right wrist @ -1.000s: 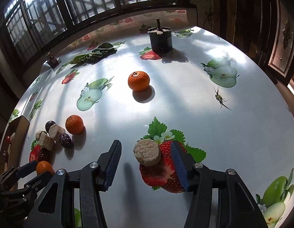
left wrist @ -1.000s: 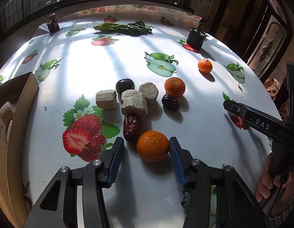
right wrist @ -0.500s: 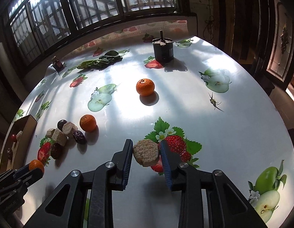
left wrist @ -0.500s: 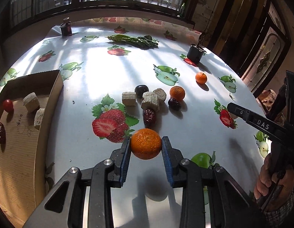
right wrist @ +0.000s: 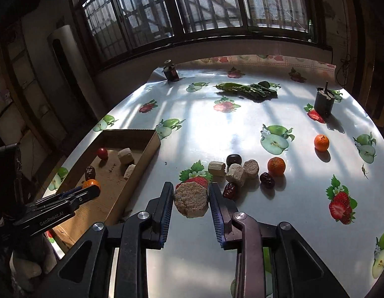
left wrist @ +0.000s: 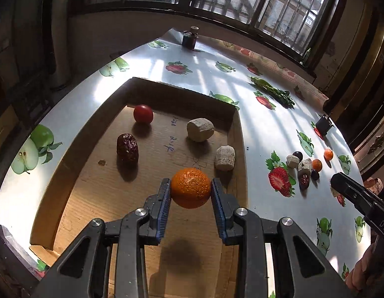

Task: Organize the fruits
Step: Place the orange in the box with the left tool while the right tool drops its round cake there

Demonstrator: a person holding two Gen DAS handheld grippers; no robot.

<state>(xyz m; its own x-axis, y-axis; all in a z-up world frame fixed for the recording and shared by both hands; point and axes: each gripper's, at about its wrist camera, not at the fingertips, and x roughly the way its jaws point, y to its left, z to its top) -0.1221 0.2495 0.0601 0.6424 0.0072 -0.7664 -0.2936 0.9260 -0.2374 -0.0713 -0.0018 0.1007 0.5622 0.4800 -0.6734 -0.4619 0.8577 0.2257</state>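
Now the left gripper (left wrist: 191, 189) has its jaws clamped on an orange (left wrist: 191, 187) above the cardboard box (left wrist: 75, 149); the right gripper (right wrist: 191, 200) pinches a beige chunk (right wrist: 191, 202) over the worktop (right wrist: 241, 129), beside scattered fruit.

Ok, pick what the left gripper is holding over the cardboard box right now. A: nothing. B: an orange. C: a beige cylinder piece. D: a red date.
B: the left gripper has its pads pressed on both sides of the orange, held above the floor of the cardboard box.
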